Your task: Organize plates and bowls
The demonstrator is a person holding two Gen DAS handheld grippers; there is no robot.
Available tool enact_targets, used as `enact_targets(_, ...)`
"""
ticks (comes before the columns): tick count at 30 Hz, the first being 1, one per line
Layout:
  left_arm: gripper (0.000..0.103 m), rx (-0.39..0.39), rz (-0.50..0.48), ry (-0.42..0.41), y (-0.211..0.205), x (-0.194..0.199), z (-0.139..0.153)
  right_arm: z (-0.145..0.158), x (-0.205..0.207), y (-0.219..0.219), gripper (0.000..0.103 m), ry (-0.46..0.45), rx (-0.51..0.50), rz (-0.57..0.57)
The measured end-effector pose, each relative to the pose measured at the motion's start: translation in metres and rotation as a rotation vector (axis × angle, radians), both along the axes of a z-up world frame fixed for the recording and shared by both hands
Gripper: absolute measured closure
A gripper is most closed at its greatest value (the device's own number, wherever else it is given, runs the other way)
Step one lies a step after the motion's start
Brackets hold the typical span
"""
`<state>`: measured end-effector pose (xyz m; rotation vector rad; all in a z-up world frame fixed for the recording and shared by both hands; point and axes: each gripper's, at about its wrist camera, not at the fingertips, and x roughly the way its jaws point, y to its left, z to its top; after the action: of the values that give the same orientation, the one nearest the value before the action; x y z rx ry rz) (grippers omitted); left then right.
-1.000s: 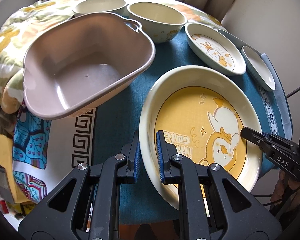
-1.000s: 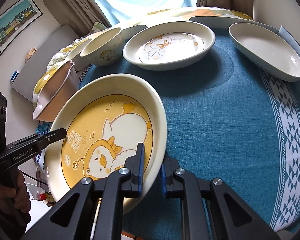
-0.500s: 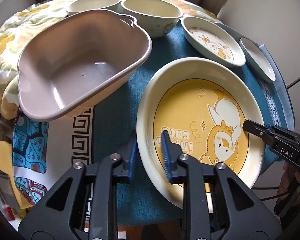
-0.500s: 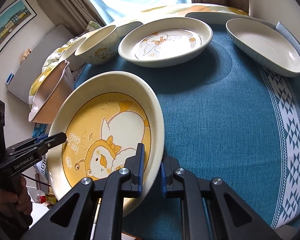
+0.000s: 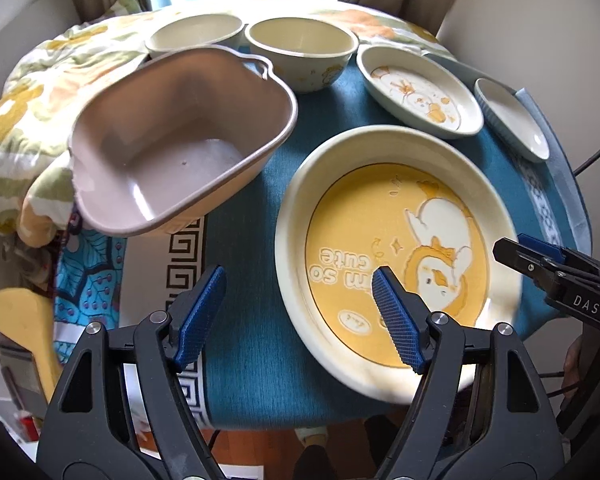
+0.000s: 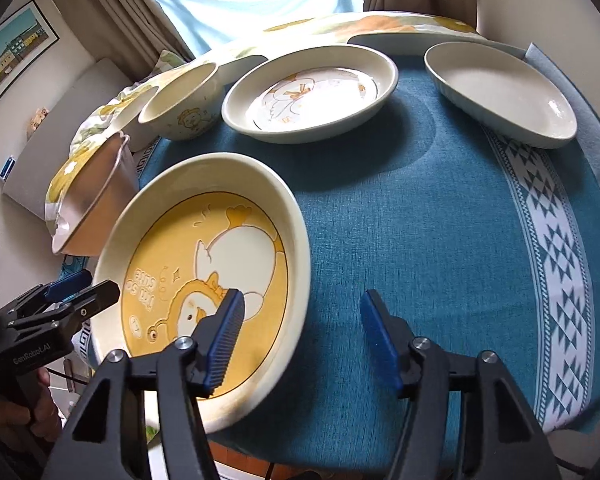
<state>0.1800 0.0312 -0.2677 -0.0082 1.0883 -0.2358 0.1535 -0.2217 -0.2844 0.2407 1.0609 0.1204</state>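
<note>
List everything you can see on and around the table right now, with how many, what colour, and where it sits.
big duck plate: one, cream rim with yellow centre, near table edge, its rim between the jaws of both grippers
small duck plate: one, cream with white centre, behind the big plate
oval dish: one, plain white, far right
bowls: two, cream, side by side at the back
plastic basin: one, beige-pink, tilted, left of the big plate
tablecloth: one, teal with white patterned band, over the table
quilt: one, floral yellow and green, back left
left gripper: black with blue pads, jaws opening
right gripper: black with blue pads, jaws opening
</note>
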Motion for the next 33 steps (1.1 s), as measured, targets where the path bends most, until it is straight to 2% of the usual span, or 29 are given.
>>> enact_targets(4,0.029,-0.014,-0.024,-0.072,-0.004,-0.016,0.040,0.038,-0.018,-0.006,0.046,-0.067,-0.012,-0.037)
enact_targets(6,0.029,-0.030,-0.044,-0.123,-0.009,-0.022,0.065,0.059,-0.026,-0.012,0.027,-0.111,-0.010,-0.068)
enact_targets(7,0.023,-0.038,-0.057,-0.152,-0.013,-0.023,0.078,0.072,-0.031,-0.018,0.010,-0.141,-0.009,-0.089)
enact_targets(8,0.017,-0.044,-0.072,-0.180,-0.019,-0.023,0.092,0.082,-0.034,-0.023,0.002,-0.167,-0.010,-0.105)
enact_targets(9,0.006,-0.049,-0.091,-0.212,-0.026,-0.023,0.106,0.094,-0.038,-0.029,0.002,-0.194,-0.013,-0.123)
enact_targets(10,0.000,-0.056,-0.109,-0.247,-0.033,-0.023,0.119,0.103,-0.041,-0.034,0.002,-0.215,-0.022,-0.139)
enact_targets(13,0.000,-0.106,-0.186,-0.313,-0.058,-0.015,0.153,0.132,-0.045,-0.054,0.002,-0.251,-0.077,-0.198)
enact_targets(17,0.000,-0.171,-0.283,-0.294,-0.097,0.008,0.179,0.160,-0.041,-0.082,0.002,-0.187,-0.235,-0.211)
enact_targets(19,0.000,-0.195,-0.324,-0.264,-0.119,0.022,0.185,0.169,-0.041,-0.097,0.002,-0.181,-0.276,-0.221)
enact_targets(21,0.000,-0.221,-0.365,-0.224,-0.143,0.035,0.187,0.175,-0.041,-0.114,0.002,-0.185,-0.272,-0.233)
enact_targets(26,0.000,-0.243,-0.432,-0.133,-0.199,0.075,0.179,0.161,-0.018,-0.161,0.002,-0.115,-0.149,-0.259)
enact_targets(29,0.001,-0.243,-0.461,-0.050,-0.231,0.107,0.157,0.141,0.001,-0.191,0.002,-0.087,-0.068,-0.293)
enact_targets(33,0.007,-0.193,-0.469,0.020,-0.266,0.146,0.119,0.106,0.027,-0.226,0.004,-0.042,0.053,-0.347)
